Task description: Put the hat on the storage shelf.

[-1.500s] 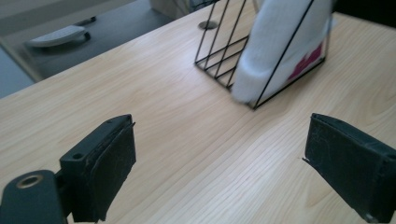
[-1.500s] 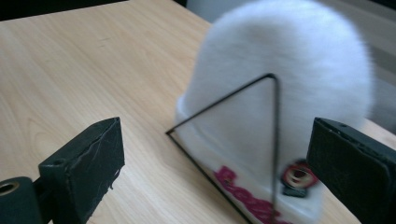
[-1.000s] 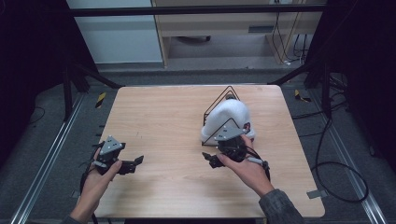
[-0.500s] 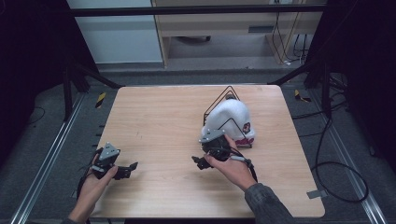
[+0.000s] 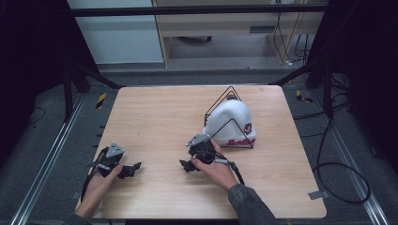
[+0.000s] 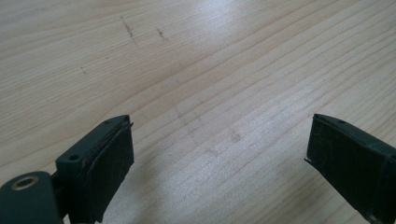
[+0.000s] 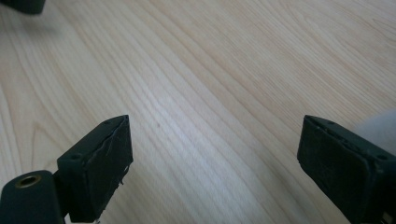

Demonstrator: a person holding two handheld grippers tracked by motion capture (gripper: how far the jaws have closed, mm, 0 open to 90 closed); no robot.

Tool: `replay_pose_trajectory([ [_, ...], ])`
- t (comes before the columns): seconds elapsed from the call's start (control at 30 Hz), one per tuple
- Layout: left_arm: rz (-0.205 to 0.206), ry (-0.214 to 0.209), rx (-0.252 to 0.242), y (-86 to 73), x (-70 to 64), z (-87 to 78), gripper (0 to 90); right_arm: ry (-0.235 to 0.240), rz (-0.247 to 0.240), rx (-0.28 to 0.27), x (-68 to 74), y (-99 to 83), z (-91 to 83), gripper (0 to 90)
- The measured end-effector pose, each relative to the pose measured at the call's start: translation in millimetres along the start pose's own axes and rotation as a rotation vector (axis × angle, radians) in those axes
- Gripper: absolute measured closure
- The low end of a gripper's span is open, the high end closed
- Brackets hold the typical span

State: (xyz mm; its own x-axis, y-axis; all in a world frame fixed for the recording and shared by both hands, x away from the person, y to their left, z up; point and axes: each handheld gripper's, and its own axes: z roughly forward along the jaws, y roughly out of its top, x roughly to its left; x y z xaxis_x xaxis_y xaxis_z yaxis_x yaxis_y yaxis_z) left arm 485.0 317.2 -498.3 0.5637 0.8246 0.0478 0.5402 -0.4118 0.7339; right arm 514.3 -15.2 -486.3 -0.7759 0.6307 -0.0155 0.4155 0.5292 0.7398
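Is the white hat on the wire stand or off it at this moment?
On it. The white hat is draped over the black wire stand, whose peak pokes out above; both grippers are away from it, open.

Left gripper and right gripper rest low (jaws spread wide), both empty.

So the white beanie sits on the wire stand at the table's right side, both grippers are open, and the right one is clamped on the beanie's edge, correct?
Not quite. The right gripper holds nothing: the right gripper view shows its jaws wide apart over bare table, with the white beanie just beside it. The rest stands: the beanie sits on the wire stand at the right, and the left gripper is open too.
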Motion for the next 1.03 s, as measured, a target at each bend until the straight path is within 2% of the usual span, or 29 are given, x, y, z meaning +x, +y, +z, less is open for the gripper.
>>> replay_pose_trajectory([
  [0.17,-0.005,0.004,0.006,-0.9,1.0,5.6,6.7,-0.012,0.068,-0.015,-2.2,-0.1,12.1,10.6],
  [0.3,-0.032,-0.002,0.004,-4.1,6.0,8.5,6.7,-0.033,0.085,-0.015,-4.0,-2.6,17.6,10.2],
  [0.4,-0.053,0.006,0.006,-4.0,7.5,8.6,6.6,-0.04,0.092,-0.021,-4.3,-4.1,19.3,10.0],
  [0.5,-0.049,0.021,0.016,-3.6,6.6,9.8,6.3,-0.055,0.095,-0.014,-3.5,-5.8,22.3,9.4],
  [0.6,-0.064,0.035,0.02,-3.6,7.7,10.2,4.3,-0.078,0.08,0.006,-2.9,-9.3,26.3,7.2],
  [0.8,-0.063,0.035,0.02,-4.2,7.0,10.0,3.5,-0.089,0.089,0.013,-2.9,-9.9,25.9,5.4],
  [1.03,-0.058,0.029,0.025,-4.5,6.9,9.6,3.1,-0.126,0.122,0.014,0.9,-10.9,25.0,5.3],
])
